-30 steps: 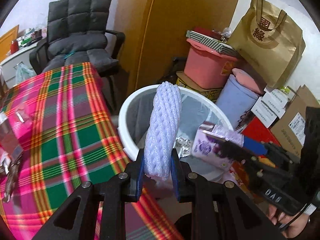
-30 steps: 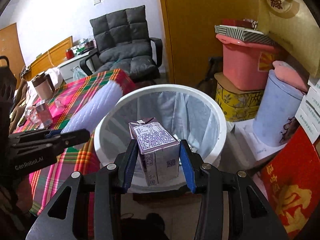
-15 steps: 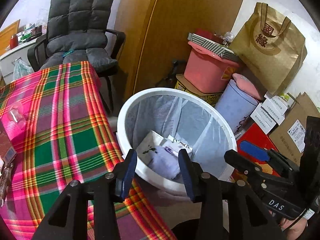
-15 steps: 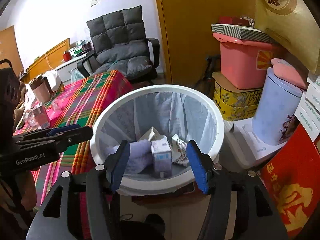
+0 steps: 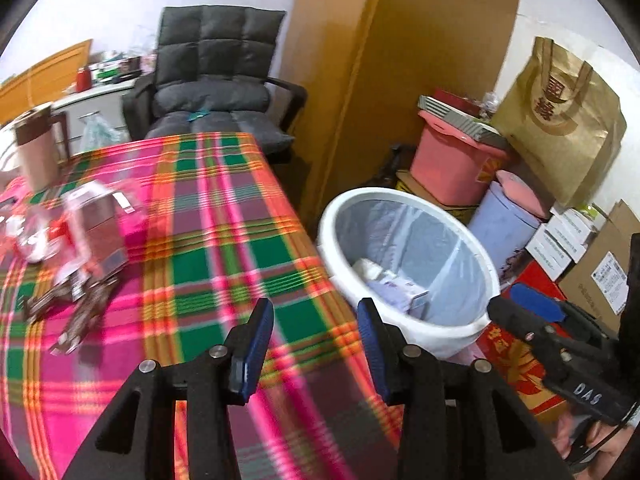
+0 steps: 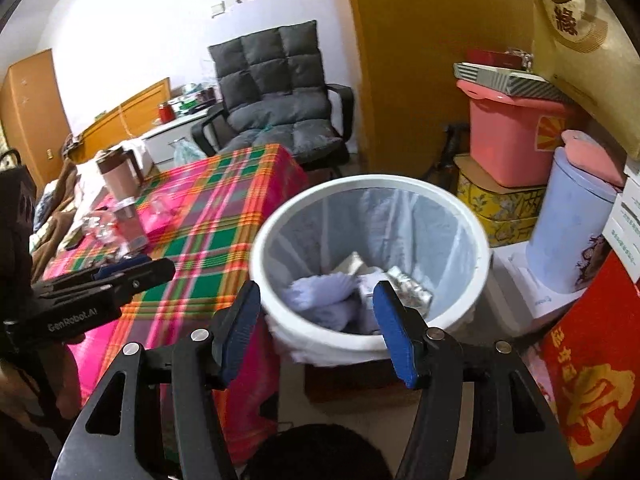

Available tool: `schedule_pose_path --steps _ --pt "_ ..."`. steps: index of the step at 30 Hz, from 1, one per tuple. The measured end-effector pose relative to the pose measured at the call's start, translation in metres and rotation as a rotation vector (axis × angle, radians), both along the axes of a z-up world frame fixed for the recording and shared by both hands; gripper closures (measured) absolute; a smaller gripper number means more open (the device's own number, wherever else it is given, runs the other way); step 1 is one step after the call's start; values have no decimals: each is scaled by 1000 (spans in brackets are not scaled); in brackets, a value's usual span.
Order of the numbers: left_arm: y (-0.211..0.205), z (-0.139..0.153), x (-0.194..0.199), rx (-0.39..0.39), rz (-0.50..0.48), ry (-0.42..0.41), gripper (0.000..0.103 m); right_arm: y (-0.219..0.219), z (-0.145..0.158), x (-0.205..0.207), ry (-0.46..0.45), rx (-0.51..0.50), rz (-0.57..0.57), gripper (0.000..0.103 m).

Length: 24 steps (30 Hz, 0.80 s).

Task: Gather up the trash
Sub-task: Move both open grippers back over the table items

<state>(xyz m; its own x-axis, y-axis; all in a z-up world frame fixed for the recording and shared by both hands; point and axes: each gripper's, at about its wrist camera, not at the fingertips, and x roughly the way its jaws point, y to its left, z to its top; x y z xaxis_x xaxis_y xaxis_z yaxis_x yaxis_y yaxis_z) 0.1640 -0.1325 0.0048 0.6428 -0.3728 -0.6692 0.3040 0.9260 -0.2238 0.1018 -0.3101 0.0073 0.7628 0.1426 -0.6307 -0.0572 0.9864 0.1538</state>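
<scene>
Beside the table's right edge stands the bin (image 6: 370,188), white-rimmed and lined with a clear bag, its mouth facing up. Trash lies at its bottom: a pale foam net (image 6: 324,304) slumped toward the left wall, a carton (image 5: 400,292) on its side with its long axis running roughly left to right across the bin floor, and a crumpled foil wrapper (image 6: 408,290) toward the right wall. The left gripper (image 5: 316,324) hovers over the table's near right corner, jaws spread wide and holding nothing; bare plaid cloth (image 5: 208,240) fills the room ahead of it. The right gripper (image 6: 318,316) hovers at the bin's near rim, jaws likewise wide apart and empty, the bin mouth open between them. More litter remains at the table's left edge: a clear cup (image 5: 96,232) and dark wrappers (image 5: 68,308), blurred. A mug (image 6: 118,174) stands toward the far left corner. A chair (image 6: 276,104) sits beyond the far edge. Right of the bin, a pink tub (image 6: 516,140), a blue canister (image 6: 568,236) and boxes (image 5: 560,232) crowd the floor, leaving little room on that side.
</scene>
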Motion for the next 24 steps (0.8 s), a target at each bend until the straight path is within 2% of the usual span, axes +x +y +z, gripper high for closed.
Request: schedule_pose_path --steps 13,24 --pt "70 0 -50 24 145 -33 60 52 2 -13 -9 79 181 42" --pt "121 -10 -60 2 210 10 60 87 4 -6 -26 80 290 42"
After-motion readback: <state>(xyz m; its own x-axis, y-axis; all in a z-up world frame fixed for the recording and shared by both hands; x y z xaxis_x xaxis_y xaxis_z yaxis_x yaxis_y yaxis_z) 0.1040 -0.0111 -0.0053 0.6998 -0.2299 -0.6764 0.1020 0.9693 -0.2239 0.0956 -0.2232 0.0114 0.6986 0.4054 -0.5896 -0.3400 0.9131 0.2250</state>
